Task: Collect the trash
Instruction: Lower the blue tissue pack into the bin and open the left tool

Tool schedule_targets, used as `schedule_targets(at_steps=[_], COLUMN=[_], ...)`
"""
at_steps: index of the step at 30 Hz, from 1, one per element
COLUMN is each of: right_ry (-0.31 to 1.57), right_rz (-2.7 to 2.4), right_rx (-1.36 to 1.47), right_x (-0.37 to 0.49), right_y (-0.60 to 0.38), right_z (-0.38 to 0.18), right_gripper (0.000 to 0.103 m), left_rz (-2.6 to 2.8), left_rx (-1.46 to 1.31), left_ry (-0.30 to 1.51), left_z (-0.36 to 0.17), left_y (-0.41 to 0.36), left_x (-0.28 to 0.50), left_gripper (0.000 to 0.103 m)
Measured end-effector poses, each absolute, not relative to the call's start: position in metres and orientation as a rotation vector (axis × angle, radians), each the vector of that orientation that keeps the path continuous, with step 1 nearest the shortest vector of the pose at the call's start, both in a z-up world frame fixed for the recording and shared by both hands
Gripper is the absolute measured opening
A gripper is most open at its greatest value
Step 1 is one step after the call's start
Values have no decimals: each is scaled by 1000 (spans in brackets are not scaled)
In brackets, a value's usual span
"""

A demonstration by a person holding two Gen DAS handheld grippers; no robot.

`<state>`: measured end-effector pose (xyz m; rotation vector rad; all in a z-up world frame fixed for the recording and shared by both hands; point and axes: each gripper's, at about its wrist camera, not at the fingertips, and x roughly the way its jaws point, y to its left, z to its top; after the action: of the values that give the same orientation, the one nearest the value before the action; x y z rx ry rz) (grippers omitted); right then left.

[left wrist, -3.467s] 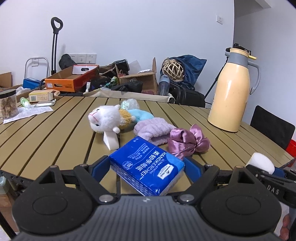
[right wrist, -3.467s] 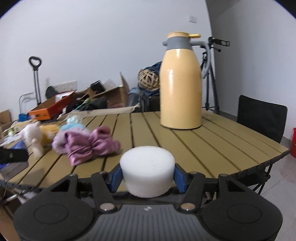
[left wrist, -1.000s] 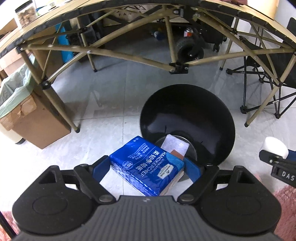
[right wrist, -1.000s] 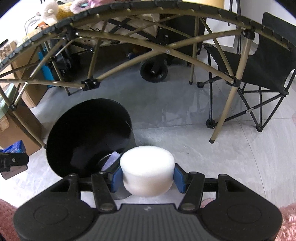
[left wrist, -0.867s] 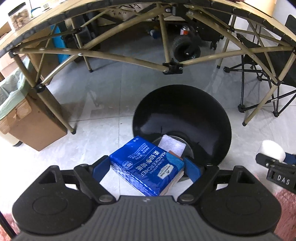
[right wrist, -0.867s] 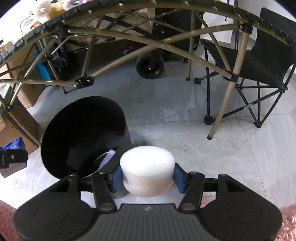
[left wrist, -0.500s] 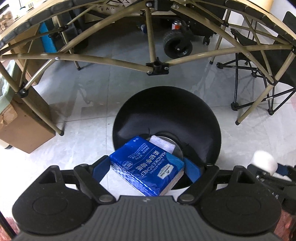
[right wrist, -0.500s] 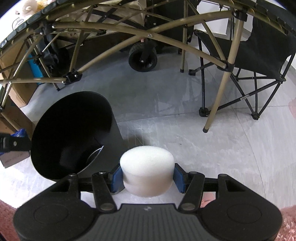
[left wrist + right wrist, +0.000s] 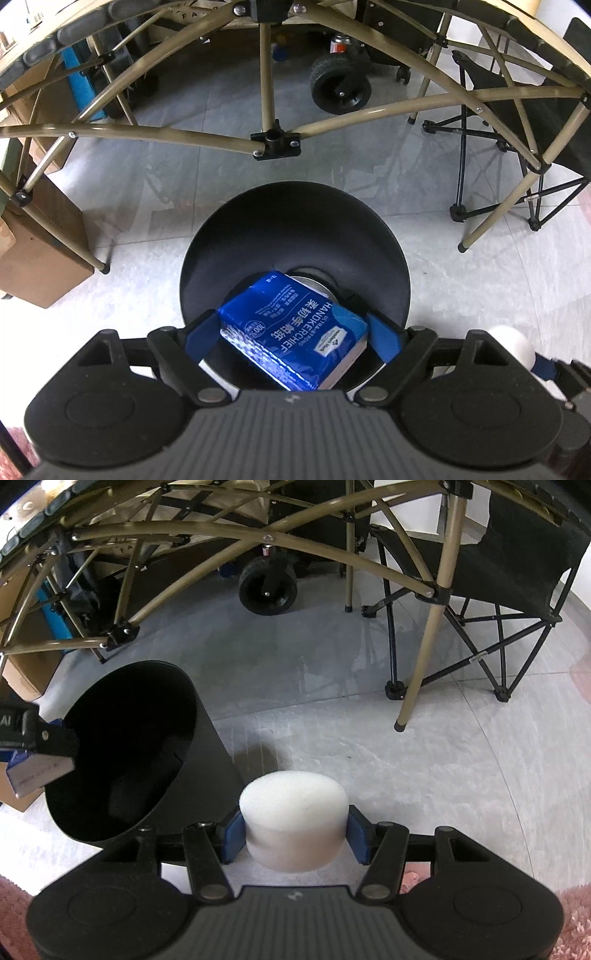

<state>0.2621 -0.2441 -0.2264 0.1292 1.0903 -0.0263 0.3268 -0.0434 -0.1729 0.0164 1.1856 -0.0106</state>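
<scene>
Tissue pack [image 9: 291,326] now over bin [image 9: 295,206]

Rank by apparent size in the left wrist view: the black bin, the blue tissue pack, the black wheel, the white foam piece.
1. black bin
2. blue tissue pack, though nearness to the camera inflates it
3. black wheel
4. white foam piece, partly hidden

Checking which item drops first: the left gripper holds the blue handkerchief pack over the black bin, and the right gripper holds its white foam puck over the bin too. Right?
Not quite. The right gripper holds the white foam puck over the floor beside the black bin, as the right wrist view shows. The left gripper does hold the blue handkerchief pack over the bin.
</scene>
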Motion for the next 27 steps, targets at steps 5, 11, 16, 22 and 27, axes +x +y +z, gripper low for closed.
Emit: schedule_targets(at_steps=[5,11,16,22,27], right_ry=[1099,1099,1110,1125,1123], right_rz=[-42,-63,-71,-74,-66], right_rx=[128,110,95,83,69], right_x=[262,264,266,267,267], right_y=[-246,-246,-245,-244,-243], right_z=[-230,-233,-236,-241,-241], right_gripper=[56,56,56,56,55], left_rz=[21,81,116,174,186], left_rx=[-37,-119,-156,-225,-230], left_ry=[1213,1236,1263,1286,1294], left_z=[-178,-186,-195,-203,-206], left_y=[-45,-44,-43,-38,-37], left_x=[340,350,356,361,363], left_gripper=[86,86,86,86,86])
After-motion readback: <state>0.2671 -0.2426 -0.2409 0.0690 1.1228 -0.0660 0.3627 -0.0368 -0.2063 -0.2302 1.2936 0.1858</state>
